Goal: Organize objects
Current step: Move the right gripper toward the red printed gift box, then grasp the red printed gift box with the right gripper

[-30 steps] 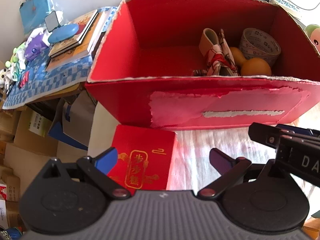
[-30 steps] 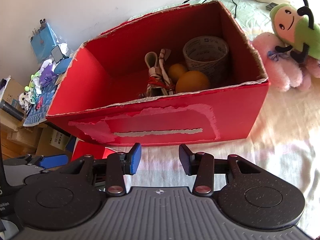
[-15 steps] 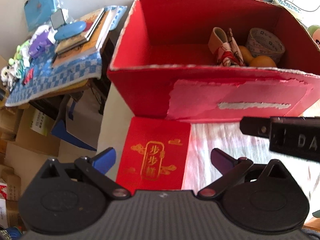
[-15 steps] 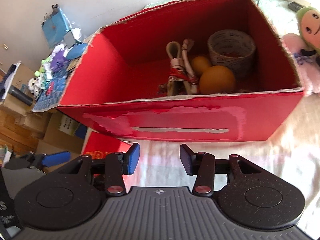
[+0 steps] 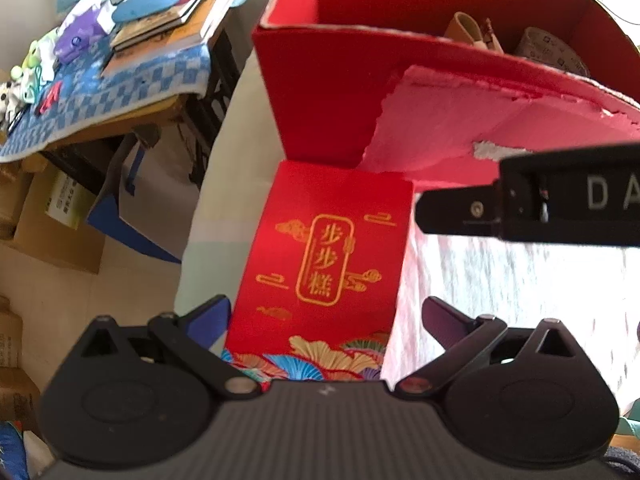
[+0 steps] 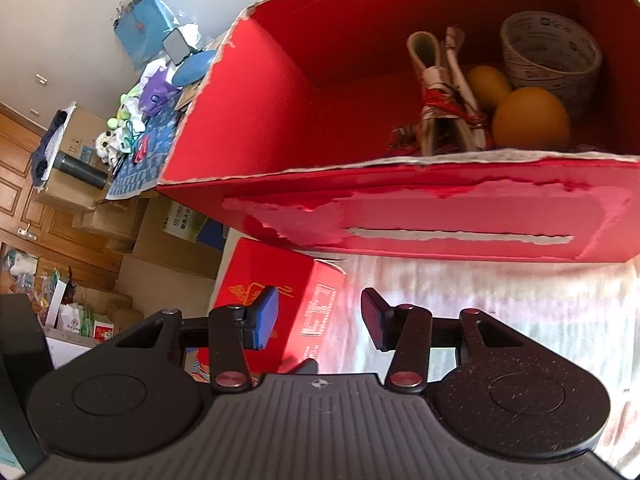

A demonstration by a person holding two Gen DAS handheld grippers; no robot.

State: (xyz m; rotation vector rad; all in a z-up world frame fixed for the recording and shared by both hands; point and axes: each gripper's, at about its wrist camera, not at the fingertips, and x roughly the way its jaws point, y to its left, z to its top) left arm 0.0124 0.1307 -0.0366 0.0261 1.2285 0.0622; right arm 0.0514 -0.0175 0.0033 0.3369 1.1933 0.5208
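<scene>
Red rectangular gift box with gold lettering [image 5: 320, 256] lies against large red cardboard box [image 5: 320, 92]. Left hand-held gripper [image 5: 326, 322] spread wide astride it. Right hand-held gripper [image 6: 318, 320] spread, empty.

A bed or table covered with a pale pink-and-white cloth [image 6: 480, 320] carries the things. On it stands a large open red cardboard box [image 6: 460, 220], its front face torn, and just in front of the box's left corner lies a smaller flat red gift box [image 5: 324, 248] with gold Chinese lettering, close to the cloth's left edge.
</scene>
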